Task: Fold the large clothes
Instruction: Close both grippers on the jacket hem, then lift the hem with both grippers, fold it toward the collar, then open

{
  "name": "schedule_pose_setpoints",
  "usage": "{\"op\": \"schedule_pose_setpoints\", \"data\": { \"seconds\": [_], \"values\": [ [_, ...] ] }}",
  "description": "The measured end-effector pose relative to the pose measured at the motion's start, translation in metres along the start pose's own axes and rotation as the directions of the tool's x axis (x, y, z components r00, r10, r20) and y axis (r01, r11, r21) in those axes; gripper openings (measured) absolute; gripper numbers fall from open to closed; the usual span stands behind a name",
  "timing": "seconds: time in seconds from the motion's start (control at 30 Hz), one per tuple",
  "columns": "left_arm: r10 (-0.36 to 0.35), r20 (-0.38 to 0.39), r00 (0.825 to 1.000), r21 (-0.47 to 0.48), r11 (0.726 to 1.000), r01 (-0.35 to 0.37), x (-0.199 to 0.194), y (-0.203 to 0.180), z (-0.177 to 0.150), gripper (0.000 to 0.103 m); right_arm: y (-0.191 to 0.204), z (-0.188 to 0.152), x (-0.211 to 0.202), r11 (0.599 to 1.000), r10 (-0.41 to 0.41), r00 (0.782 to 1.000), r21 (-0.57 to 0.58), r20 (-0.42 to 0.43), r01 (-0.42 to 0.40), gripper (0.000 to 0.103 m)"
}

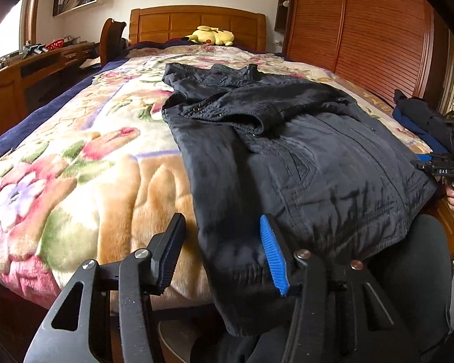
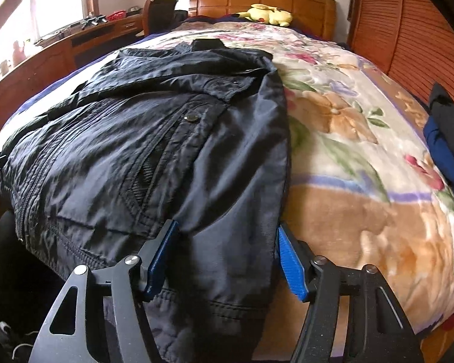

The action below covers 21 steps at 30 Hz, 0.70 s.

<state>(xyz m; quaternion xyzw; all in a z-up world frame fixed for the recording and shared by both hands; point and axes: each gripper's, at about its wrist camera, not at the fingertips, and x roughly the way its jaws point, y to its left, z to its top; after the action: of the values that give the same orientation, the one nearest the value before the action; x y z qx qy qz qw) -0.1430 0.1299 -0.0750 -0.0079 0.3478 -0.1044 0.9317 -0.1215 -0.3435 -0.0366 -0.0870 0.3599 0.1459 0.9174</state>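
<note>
A large black jacket [image 1: 287,151] lies spread on the floral bed blanket [image 1: 75,157], hem hanging over the foot edge, sleeves folded along both sides. My left gripper [image 1: 221,254] is open, its fingers either side of the jacket's left sleeve near the cuff. In the right wrist view the jacket [image 2: 142,139] fills the left half, and my right gripper [image 2: 227,257] is open, its fingers straddling the right sleeve near the hem. The right gripper also shows at the far right of the left wrist view [image 1: 439,166].
A yellow plush toy [image 1: 210,36] lies by the wooden headboard [image 1: 196,19]. Folded dark and blue clothes [image 1: 423,118] sit at the bed's right edge. A wooden desk [image 1: 30,69] and chair stand left, a slatted wardrobe [image 1: 363,30] right.
</note>
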Motion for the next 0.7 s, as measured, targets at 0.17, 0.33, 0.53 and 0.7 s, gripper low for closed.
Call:
{"op": "schedule_pose_setpoints", "data": {
  "seconds": [0.17,0.33,0.53,0.7],
  "values": [
    [-0.004,-0.003,1.000,0.004,1.000,0.004,-0.003,-0.004,0.000,0.024,0.000,0.002,0.005,0.999,0.032,0.999,0.008,0.003,-0.032,0.047],
    [-0.034,0.025,0.999,-0.002,0.999,0.034,-0.018,-0.006,0.019,0.007,0.001,0.007,-0.005,0.999,-0.009,0.998,0.041,0.065,0.006,0.012],
    [-0.034,0.105,0.994,0.038,0.999,0.030,-0.047,-0.017,0.043,0.006,0.010,0.013,-0.043,0.999,-0.028,0.983,0.034,0.183,0.022,0.007],
    [-0.038,0.164,0.986,0.037,0.999,0.033,-0.071,-0.017,0.054,0.006,0.013,0.017,-0.072,0.999,-0.015,0.970,0.037,0.241,0.006,0.006]
  ]
}}
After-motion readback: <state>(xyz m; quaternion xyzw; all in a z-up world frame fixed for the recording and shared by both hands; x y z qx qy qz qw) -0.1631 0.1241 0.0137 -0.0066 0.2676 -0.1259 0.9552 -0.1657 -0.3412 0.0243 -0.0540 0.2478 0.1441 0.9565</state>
